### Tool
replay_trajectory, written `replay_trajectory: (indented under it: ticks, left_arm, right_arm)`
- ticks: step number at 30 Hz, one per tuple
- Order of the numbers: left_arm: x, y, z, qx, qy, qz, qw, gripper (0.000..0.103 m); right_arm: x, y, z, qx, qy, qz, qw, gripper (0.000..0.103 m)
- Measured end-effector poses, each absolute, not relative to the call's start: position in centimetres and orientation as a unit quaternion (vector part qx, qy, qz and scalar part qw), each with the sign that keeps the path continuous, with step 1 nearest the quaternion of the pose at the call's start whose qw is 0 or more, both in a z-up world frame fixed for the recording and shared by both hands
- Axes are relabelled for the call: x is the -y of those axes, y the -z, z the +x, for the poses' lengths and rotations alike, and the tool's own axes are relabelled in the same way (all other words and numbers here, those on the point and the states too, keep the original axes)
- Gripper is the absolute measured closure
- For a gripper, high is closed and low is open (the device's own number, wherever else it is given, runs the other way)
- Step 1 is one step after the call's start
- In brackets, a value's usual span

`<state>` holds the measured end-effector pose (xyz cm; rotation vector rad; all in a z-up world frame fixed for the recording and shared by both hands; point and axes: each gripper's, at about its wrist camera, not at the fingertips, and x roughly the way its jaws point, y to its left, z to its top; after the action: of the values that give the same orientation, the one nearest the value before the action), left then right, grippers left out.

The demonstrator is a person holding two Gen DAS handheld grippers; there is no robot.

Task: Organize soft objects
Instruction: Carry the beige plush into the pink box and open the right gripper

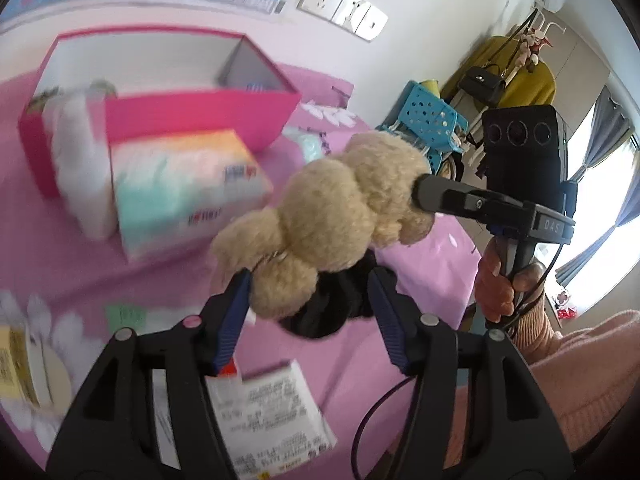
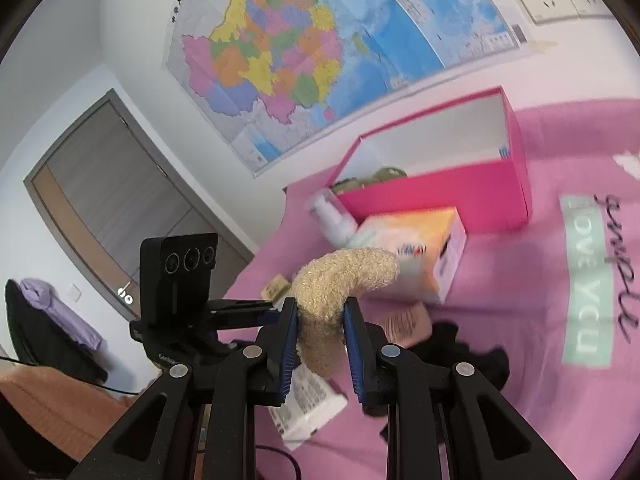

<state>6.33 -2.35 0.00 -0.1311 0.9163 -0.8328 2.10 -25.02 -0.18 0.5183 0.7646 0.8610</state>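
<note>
Right wrist: tissue pack (image 2: 420, 248) beside pink box (image 2: 440, 192)

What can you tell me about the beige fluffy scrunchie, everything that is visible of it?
The beige fluffy scrunchie is a plush, curly-pile ring, bunched into soft lobes. It is lifted above the pink cloth. The right hand-held gripper is shut on one part of it. The left hand-held gripper stands open, its left finger against the fluff. A black fabric item lies below.

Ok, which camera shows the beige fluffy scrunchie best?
Left wrist view: the beige fluffy scrunchie shows nearly whole, pinched by the right gripper. The right wrist view shows only a curved section of it between its fingers.
</note>
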Motion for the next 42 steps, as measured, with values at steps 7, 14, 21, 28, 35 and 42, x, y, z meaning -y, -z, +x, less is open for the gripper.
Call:
replay_trajectory:
  ticks: [7,14,21,28,35,42]
  left_arm:
    - [3.8,-4.1,9.6,-0.389,0.374,-0.042,0.841,0.044]
    - [5.1,-6.3,14.6,-0.388,0.338,-0.034,0.857,0.047]
    - [6.2,-6.2,19.1,-0.408,0.304,-0.028,0.86,0.055]
    - [7.5,-5.1,22.3,-0.431,0.273,-0.02,0.86,0.057]
    - [8.6,-4.7,24.1,-0.432,0.237,-0.003,0.87,0.057]
    - [8.5,-3.9,23.2,-0.425,0.221,0.006,0.878,0.057]
  right_arm:
    - [25.8,-1.8,5.7,-0.331,-0.4,0.236,0.821,0.081]
    - [26.8,-3.2,10.8,-0.313,-0.388,0.242,0.832,0.081]
    - [27.1,-2.9,15.5,-0.321,-0.37,0.246,0.837,0.081]
    - [26.2,-1.4,18.9,-0.34,-0.35,0.239,0.839,0.081]
    - [26.2,0.4,21.5,-0.35,-0.332,0.254,0.838,0.078]
    - [26.2,1.2,21.7,-0.361,-0.242,0.199,0.878,0.064]
